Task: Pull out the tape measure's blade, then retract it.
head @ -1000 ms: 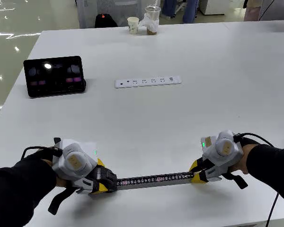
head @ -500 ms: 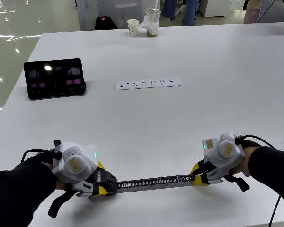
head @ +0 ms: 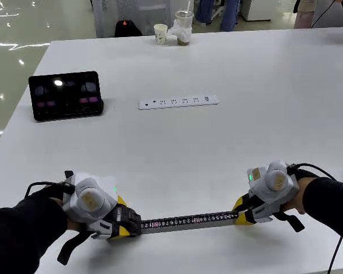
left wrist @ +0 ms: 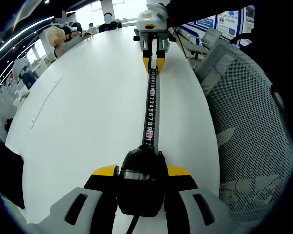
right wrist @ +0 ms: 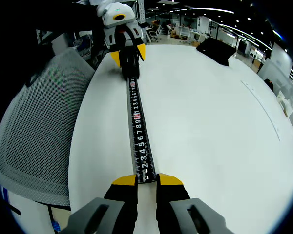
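Black-cased tape measure (left wrist: pixel 141 190) in left gripper (left wrist: pixel 141 170); right gripper (right wrist: pixel 146 179) seemingly pinches blade (right wrist: pixel 138 131)

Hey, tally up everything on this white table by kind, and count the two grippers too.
Grippers: 2 (left gripper, right gripper)
Tape measure: 1
Tablet: 1
Power strip: 1
Cups: 2 (paper cup, clear cup)
Total: 7

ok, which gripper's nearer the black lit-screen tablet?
Left. The left gripper, clamped on the black tape measure case, is on the same side as the tablet; the right gripper, pinching the numbered blade, is across the white table.
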